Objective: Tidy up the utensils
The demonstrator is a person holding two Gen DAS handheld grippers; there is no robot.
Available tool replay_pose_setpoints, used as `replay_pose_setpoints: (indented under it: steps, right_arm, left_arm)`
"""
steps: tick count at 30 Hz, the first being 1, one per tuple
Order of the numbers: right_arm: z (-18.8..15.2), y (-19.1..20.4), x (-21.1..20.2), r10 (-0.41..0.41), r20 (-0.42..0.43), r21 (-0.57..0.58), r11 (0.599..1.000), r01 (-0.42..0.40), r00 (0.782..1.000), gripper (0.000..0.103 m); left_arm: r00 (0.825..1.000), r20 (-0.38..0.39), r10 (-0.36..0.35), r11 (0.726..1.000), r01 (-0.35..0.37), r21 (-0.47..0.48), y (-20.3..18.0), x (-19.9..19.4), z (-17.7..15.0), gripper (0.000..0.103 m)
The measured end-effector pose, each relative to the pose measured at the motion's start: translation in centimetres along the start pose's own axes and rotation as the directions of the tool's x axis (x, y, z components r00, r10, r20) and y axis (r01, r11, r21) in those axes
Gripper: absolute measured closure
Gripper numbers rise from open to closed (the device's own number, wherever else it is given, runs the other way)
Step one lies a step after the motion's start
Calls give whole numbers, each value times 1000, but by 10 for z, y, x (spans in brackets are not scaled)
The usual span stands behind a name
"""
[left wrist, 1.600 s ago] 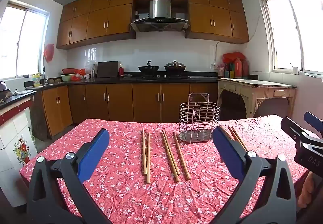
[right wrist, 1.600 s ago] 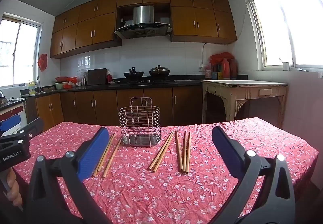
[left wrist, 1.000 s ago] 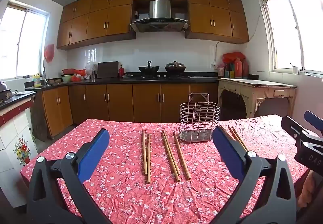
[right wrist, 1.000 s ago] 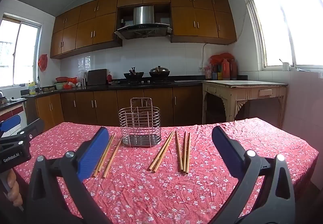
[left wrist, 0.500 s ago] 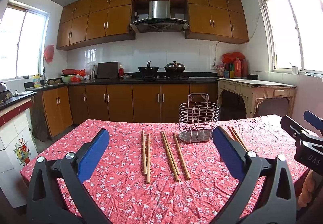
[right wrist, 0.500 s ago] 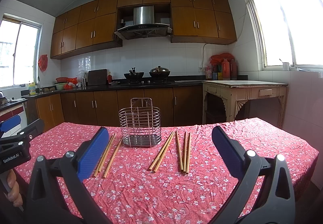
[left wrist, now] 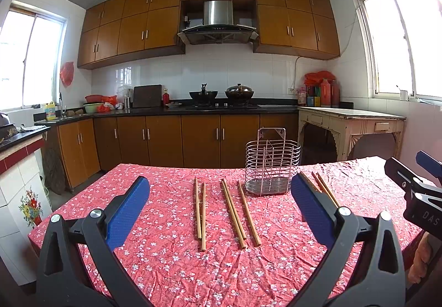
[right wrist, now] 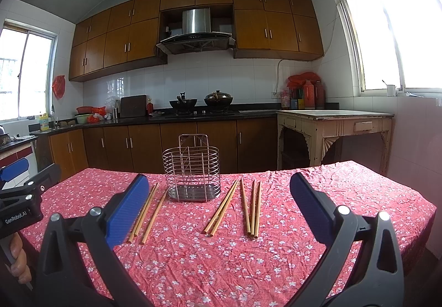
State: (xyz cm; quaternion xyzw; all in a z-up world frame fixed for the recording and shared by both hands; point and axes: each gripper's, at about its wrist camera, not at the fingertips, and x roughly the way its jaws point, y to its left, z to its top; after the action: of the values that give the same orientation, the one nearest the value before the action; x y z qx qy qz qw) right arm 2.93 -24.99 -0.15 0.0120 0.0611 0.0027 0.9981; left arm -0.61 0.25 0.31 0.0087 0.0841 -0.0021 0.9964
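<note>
change: none, both grippers hold as before | left gripper [left wrist: 218,204] jaws wide, empty | right gripper [right wrist: 219,203] jaws wide, empty | chopsticks [right wrist: 250,207] flat mid-counter flanking rack [right wrist: 191,168] | sorting unstarted

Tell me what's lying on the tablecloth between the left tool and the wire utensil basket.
Five wooden chopsticks lie flat on the red floral tablecloth, between the open left tool and the wire utensil basket. The left wrist view shows this.

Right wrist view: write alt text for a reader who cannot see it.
An open right gripper hovers over a red floral tablecloth where seven wooden chopsticks lie flat around an empty wire utensil holder. Wooden kitchen cabinets line the back.
</note>
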Motion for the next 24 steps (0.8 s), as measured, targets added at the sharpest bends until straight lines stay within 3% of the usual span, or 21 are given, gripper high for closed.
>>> replay_pose_setpoints:
  steps: [24]
  right_arm:
    - [0,-1,2,0,0,3,1000,0,1000,4]
  left_arm:
    - [1000,0,0,1000,0,3,-1,0,1,2]
